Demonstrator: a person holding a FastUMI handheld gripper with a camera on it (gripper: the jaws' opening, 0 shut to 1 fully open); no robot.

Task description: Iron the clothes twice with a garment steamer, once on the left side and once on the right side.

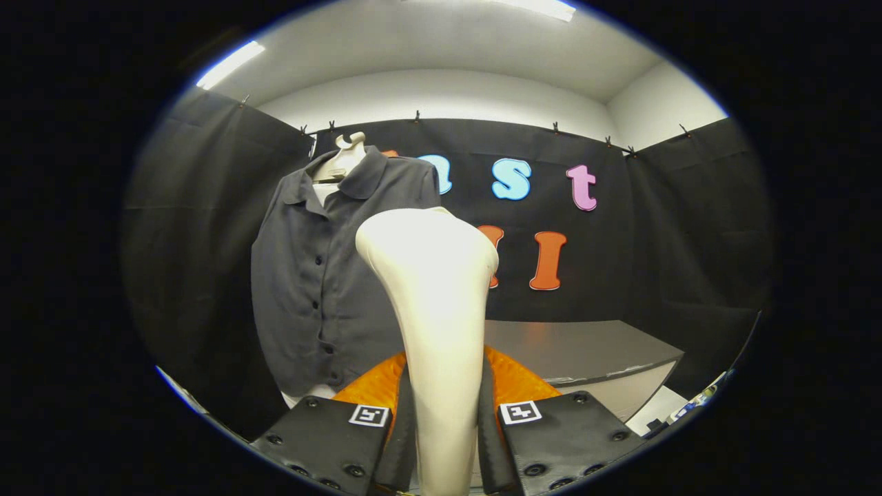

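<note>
A cream-white garment steamer (434, 303) stands upright between my fingers, its handle clamped by both and its wide head rising above them. My gripper (444, 427) is shut on that handle. Beyond the steamer and a little to its left, a dark grey buttoned shirt (317, 275) hangs on a pale mannequin torso (342, 160); the steamer head covers part of the shirt's right side. The head is held short of the cloth, and I cannot tell whether it touches.
A grey table (586, 351) stands to the right behind the steamer. An orange shape (513, 382) lies just beyond the fingers, mostly hidden by them. Black cloth walls close the booth on all sides.
</note>
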